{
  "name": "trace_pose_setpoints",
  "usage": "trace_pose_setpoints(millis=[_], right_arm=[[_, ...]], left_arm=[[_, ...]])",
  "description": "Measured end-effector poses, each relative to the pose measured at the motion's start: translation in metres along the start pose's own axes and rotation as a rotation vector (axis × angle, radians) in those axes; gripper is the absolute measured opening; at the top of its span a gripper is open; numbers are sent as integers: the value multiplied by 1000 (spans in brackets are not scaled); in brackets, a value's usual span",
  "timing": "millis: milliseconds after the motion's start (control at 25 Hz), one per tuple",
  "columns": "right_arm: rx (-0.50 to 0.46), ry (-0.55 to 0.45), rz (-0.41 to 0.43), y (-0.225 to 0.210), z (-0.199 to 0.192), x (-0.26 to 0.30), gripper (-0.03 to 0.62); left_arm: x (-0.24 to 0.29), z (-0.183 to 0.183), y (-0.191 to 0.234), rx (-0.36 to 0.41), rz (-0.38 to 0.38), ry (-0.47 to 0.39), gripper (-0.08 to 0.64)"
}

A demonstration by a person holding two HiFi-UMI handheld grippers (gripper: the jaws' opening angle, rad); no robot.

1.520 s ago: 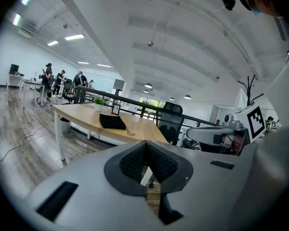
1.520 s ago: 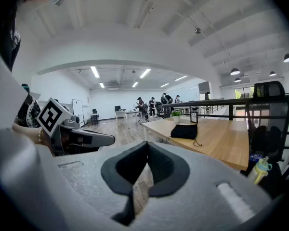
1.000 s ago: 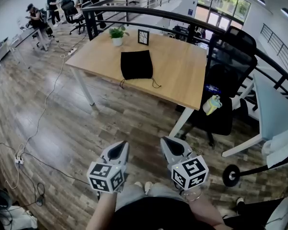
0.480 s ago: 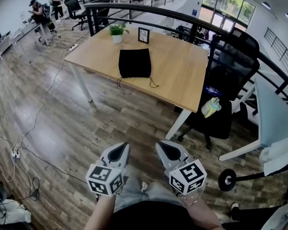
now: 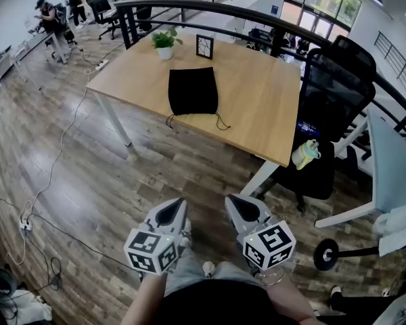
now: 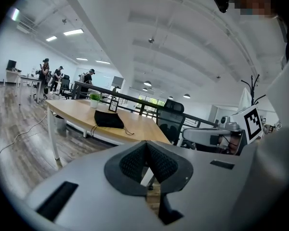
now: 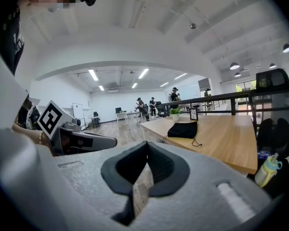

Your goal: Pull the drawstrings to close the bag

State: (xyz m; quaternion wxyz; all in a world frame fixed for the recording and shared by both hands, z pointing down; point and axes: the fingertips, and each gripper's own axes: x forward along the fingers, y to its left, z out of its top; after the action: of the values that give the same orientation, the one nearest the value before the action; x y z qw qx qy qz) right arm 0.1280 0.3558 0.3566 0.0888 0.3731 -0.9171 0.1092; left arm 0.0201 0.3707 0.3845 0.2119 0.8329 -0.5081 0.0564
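Far out to the left of my left tool [image 5: 168,214], a white cable [image 5: 51,181] trails across the wooden floor [image 5: 122,175], and people [image 5: 49,20] stand among desks well beyond it. I hold the left tool low over the floor, close to my body. In the left gripper view its two dark pads meet at the tips with nothing between them, so it is closed and empty. Well ahead of both tools, and well apart from them, stands the wooden counter [image 5: 257,107]. The black drawstring bag [image 5: 193,90] lies flat on it, ahead of the gap between the two tools, with its mouth edge toward me. One drawstring [image 5: 170,120] loops at the bag's near left corner by the counter's edge. Another [image 5: 221,122] curls on the counter at the near right corner. Both lie far from either tool. Beyond the bag, near the counter's far edge, sit a small potted plant [image 5: 165,45] and a framed picture [image 5: 204,47]. The right tool [image 5: 240,208] is just beside the left one and about level with it. Its own view shows its jaws pressed together on nothing, so it is closed too. Ahead and to the right of the right tool, a black office chair [image 5: 335,93] stands at the counter's right end, with a pale yellow-green bottle [image 5: 306,154] by its seat.
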Motion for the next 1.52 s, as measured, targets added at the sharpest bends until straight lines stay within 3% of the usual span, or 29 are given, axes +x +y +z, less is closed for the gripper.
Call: trace_pose_setpoints(millis=[440, 680, 1080, 1520], right_arm=[[-1, -2, -77, -62, 52, 145, 0], [0, 3, -111, -77, 66, 207, 0], [36, 55, -167, -101, 61, 242, -1], [64, 80, -147, -149, 67, 278, 0]], left_arm=[[93, 79, 121, 12, -64, 13, 15], [127, 101, 171, 16, -108, 35, 15], [162, 101, 197, -19, -159, 93, 15], [215, 114, 219, -31, -133, 136, 15]])
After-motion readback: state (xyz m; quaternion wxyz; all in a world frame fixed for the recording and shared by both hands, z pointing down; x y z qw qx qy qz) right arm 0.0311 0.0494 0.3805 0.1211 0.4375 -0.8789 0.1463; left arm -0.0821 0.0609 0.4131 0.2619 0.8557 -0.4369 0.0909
